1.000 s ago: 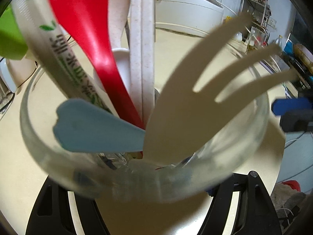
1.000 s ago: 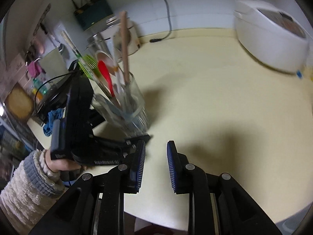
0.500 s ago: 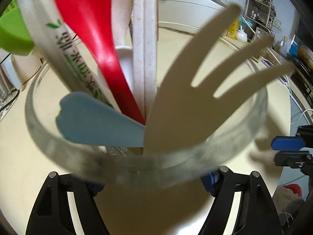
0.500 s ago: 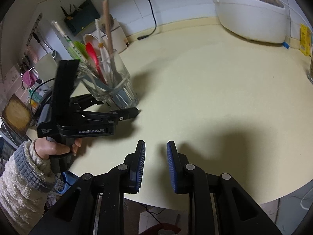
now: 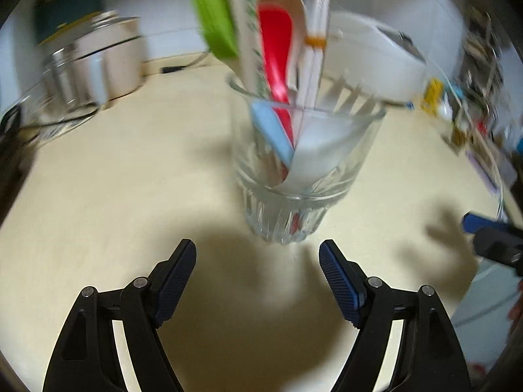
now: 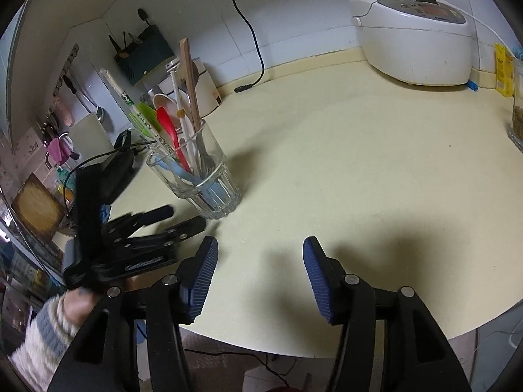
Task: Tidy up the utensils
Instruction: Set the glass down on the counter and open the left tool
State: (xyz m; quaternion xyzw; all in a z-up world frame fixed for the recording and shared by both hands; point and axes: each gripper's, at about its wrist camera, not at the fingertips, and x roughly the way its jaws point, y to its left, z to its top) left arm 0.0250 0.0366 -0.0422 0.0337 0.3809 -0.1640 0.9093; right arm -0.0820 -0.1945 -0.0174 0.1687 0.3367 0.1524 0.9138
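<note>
Glass (image 6: 204,176) stands upright on the cream counter (image 6: 359,163), left of centre in the right wrist view, packed with utensils: red spoon (image 6: 168,130), white spoon (image 6: 163,101), green spatula (image 6: 147,116), wrapped chopsticks (image 6: 122,98), white chopsticks with a yellow band (image 6: 179,111), wooden stick (image 6: 189,78), blue handle (image 6: 176,171). A pale fork (image 5: 346,98) leans at the rim (left wrist view is blurred, details soft). Left gripper (image 5: 258,268) sits just short of the glass base, fingers (image 5: 176,277) spread wide, nothing between them, not touching the glass. Right gripper (image 6: 260,274) hovers over bare counter, well apart from the glass, also spread wide and holding nothing. Rice cooker (image 6: 415,36) at the back right by the wall, black cable (image 6: 251,42) hanging down behind the glass, a jar (image 6: 516,117) at the far right edge.
</note>
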